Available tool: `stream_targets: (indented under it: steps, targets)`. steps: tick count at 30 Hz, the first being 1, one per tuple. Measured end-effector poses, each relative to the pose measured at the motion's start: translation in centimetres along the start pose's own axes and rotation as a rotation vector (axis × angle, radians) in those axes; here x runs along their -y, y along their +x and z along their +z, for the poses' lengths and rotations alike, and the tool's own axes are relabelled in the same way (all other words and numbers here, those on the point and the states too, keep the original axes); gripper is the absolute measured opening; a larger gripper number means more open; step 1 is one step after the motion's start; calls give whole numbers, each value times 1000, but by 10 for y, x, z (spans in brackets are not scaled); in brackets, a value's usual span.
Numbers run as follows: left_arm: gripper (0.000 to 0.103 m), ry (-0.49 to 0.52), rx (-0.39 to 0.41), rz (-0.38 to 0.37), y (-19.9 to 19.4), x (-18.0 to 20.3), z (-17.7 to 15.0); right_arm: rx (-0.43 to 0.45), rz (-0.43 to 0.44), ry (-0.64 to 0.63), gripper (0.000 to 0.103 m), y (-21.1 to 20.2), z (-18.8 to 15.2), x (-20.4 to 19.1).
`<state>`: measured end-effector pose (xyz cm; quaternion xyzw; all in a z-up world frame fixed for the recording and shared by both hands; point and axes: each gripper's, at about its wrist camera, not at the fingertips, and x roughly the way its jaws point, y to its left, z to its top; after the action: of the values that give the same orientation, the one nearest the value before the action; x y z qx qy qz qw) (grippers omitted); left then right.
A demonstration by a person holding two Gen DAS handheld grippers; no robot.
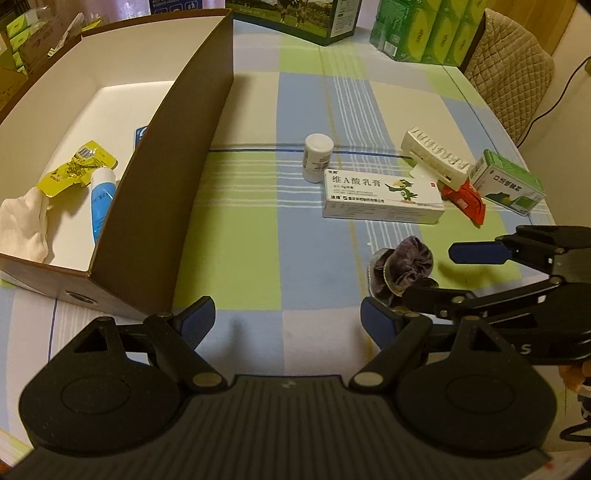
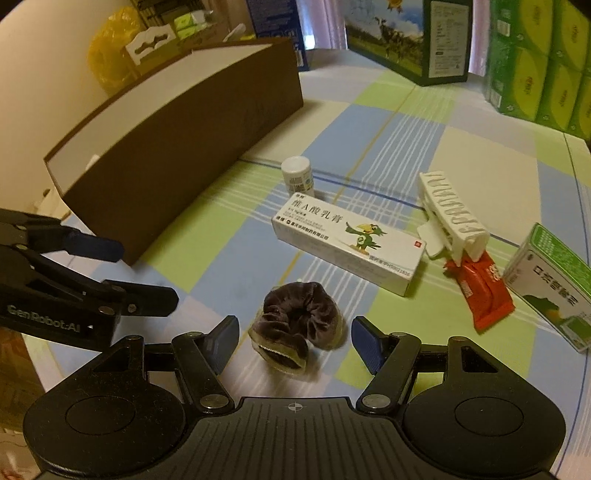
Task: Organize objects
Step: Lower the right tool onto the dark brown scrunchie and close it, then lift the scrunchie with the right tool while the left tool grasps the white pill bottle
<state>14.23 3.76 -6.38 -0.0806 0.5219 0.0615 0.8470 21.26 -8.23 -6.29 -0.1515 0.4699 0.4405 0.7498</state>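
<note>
Right tongs (image 2: 293,341), spread wide, straddle a dark velvet scrunchie (image 2: 299,325) lying on the checked tabletop (image 2: 236,258); neither pad (image 2: 369,345) touches it, and nothing is gripped. In the left wrist view the same scrunchie (image 1: 402,271) sits between the two fingers of the right tongs (image 1: 428,273), which enter from the right.

Left tongs (image 1: 288,325), likewise wide open and empty, hover over bare cloth just left of the scrunchie. In the right wrist view the left tongs (image 2: 144,273) appear at the left edge, jaws apart.

Ahead of the right tongs lies a white ointment carton (image 2: 349,243) printed with a green bird; a small white bottle (image 2: 297,175) stands upright just beyond its far left end. To the right of the carton, a white hair claw (image 2: 452,218) rests partly on a red sachet (image 2: 478,291), and a green-and-white box (image 2: 554,291) lies farther right.

Left of the left tongs stands an open brown box (image 1: 177,192) with a white interior. Inside it lie a white cloth (image 1: 24,225), a yellow wrapper (image 1: 75,170) and a blue-and-white tube (image 1: 101,199). Green packs (image 1: 424,29) are stacked at the far edge of the tabletop.
</note>
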Motion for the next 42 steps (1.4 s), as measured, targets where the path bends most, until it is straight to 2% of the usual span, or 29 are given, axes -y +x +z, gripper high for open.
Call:
stream_targets:
  steps: [11, 14, 18, 24, 29, 35, 40, 42]
  targets:
    - [83, -4, -12, 10, 6, -3, 6, -34, -21, -38, 63, 24, 5, -4]
    - [83, -1, -14, 11, 7, -2, 7, -47, -27, -60, 38, 28, 5, -5]
    - [83, 7, -13, 4, 9, 0, 10, -41, -22, -50, 22, 26, 4, 0]
    - [83, 38, 4, -26, 10, 8, 23, 36, -18, 31, 19, -2, 11, 15]
    - [81, 82, 60, -37, 11, 15, 48, 118, -50, 135, 19, -30, 18, 37]
    - [68, 106, 109, -75, 23, 23, 84, 183, -112, 237, 19, -54, 21, 69]
    - [59, 119, 86, -88, 48, 29, 107, 205, -145, 302, 19, -66, 16, 88]
    - [51, 113, 65, -90, 59, 29, 112, 206, -155, 322, 19, -68, 14, 93]
